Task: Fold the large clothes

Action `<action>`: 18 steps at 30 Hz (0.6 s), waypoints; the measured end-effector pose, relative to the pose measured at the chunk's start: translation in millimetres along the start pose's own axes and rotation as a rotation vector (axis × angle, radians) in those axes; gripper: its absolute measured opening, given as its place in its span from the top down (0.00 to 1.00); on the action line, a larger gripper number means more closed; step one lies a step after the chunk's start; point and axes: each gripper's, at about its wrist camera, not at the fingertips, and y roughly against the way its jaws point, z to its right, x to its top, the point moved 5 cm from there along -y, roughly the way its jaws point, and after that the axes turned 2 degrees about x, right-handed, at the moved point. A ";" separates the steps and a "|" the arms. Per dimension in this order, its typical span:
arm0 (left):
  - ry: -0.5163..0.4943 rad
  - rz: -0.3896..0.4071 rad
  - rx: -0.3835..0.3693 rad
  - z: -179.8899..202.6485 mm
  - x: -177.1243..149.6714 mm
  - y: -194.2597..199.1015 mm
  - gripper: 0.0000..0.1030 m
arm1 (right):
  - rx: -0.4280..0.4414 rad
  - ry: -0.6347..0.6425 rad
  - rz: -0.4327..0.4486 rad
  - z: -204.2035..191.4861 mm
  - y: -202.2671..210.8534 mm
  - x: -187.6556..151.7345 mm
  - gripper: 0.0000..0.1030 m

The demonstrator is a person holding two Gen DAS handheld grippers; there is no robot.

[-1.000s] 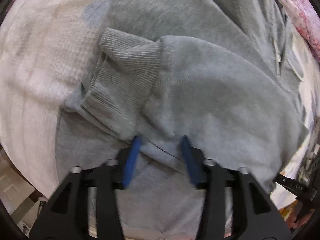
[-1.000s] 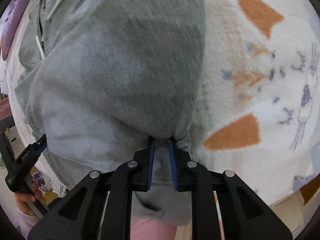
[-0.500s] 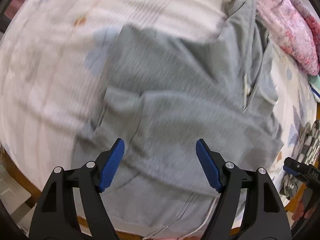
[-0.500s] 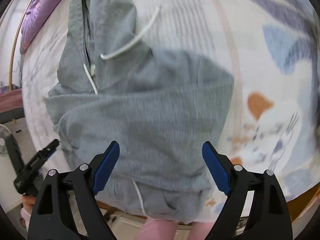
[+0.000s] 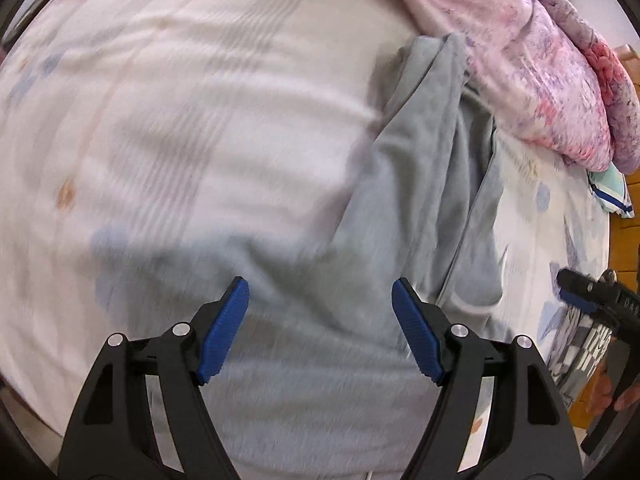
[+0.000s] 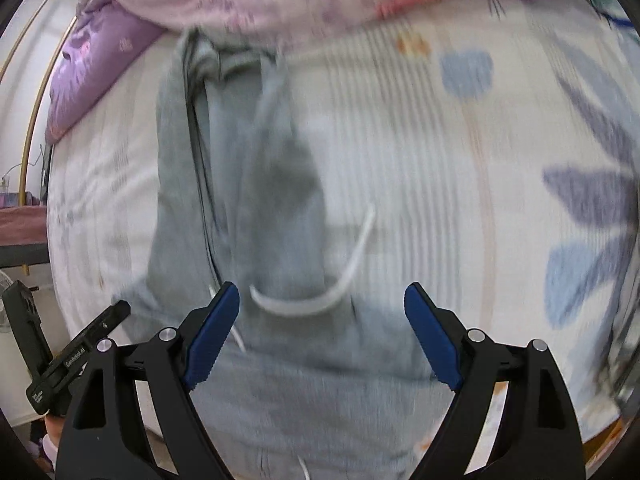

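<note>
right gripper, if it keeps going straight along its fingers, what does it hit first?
Most likely the grey hoodie lying on the bed, around its white drawstring. The right gripper is open with nothing between its pads, and points down at that fabric. Blur makes the depth hard to judge.

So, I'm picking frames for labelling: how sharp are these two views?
Left wrist view: bedsheet and grey hoodie smeared, left gripper crisp.
Right wrist view: similar smear on the hoodie and white drawstring, right gripper sharp; both bulge fisheye-style.
</note>
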 end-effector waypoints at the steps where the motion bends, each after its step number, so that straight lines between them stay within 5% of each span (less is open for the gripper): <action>1: -0.010 0.001 0.006 3.2 7.4 -2.3 0.28 | 0.004 0.002 0.007 1.0 2.0 9.8 0.21; 16: -0.108 0.060 -0.101 95.0 151.8 -50.5 0.27 | 0.010 0.031 0.035 -5.4 -54.7 137.5 0.21; 18: -0.137 0.073 -0.098 107.8 165.0 -59.4 0.27 | 0.053 0.030 0.033 -8.9 -65.7 148.9 0.29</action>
